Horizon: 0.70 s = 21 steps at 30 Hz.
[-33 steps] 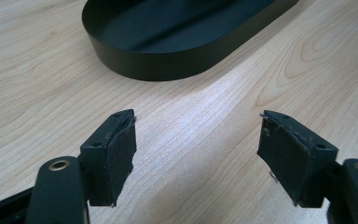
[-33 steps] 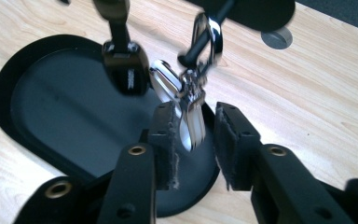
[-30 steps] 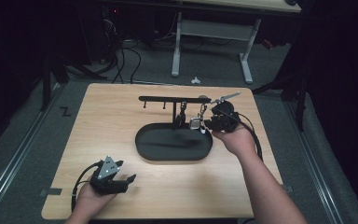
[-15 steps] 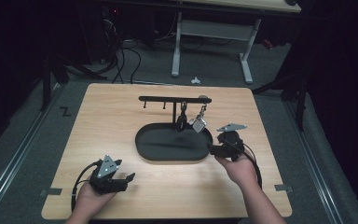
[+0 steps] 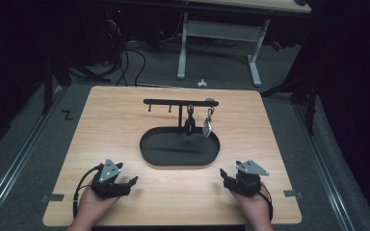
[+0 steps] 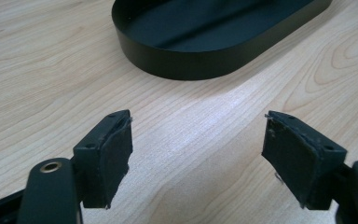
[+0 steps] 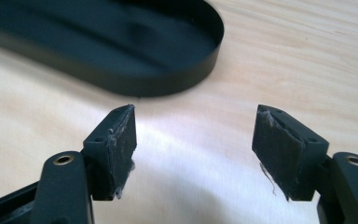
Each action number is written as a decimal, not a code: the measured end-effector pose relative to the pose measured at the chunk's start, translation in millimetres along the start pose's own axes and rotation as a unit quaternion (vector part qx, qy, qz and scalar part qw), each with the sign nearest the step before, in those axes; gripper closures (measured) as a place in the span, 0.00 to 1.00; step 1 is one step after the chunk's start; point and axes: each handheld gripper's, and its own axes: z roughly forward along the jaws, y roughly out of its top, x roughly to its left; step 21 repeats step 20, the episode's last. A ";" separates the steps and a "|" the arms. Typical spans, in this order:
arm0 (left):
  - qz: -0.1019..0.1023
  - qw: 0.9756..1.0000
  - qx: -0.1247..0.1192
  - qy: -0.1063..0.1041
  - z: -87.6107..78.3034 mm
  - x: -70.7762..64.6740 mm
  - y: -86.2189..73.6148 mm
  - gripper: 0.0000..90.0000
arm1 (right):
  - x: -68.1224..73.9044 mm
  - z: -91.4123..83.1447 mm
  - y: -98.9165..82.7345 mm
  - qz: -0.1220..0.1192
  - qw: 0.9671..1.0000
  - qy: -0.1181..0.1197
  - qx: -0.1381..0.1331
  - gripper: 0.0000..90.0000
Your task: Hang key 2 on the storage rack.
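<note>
My left gripper: fingers spread wide, just been opening, pinching nothing.
My right gripper: fingers apart, just been opening, nothing between.
Tray: black oval, smooth metal, frame centre.
Worktop: pale wood grain.
Pads: frayed black foam.

The table is light brown wood with wavy grain lines. On it sits a black oval tray, dark and a bit shiny inside. Behind the tray stands a black rack, and a silver piece hangs from it. Near the tray, both grippers are black with grey plates on top.
</note>
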 end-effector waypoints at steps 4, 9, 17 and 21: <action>-0.020 1.000 0.016 0.005 4.9 2.1 -2.1 0.22 | 0.6 -5.3 0.8 -0.011 1.000 0.000 -0.009 0.23; -0.015 1.000 0.007 0.019 5.3 0.2 0.5 0.17 | 4.5 0.0 -0.1 -0.008 1.000 0.013 -0.008 0.18; -0.011 1.000 0.000 0.016 3.6 1.4 1.8 0.17 | 2.4 1.9 -1.4 0.016 1.000 0.003 -0.005 0.17; -0.009 1.000 -0.003 0.016 2.7 1.8 2.9 0.16 | 2.1 0.4 -1.7 0.015 1.000 -0.001 -0.004 0.17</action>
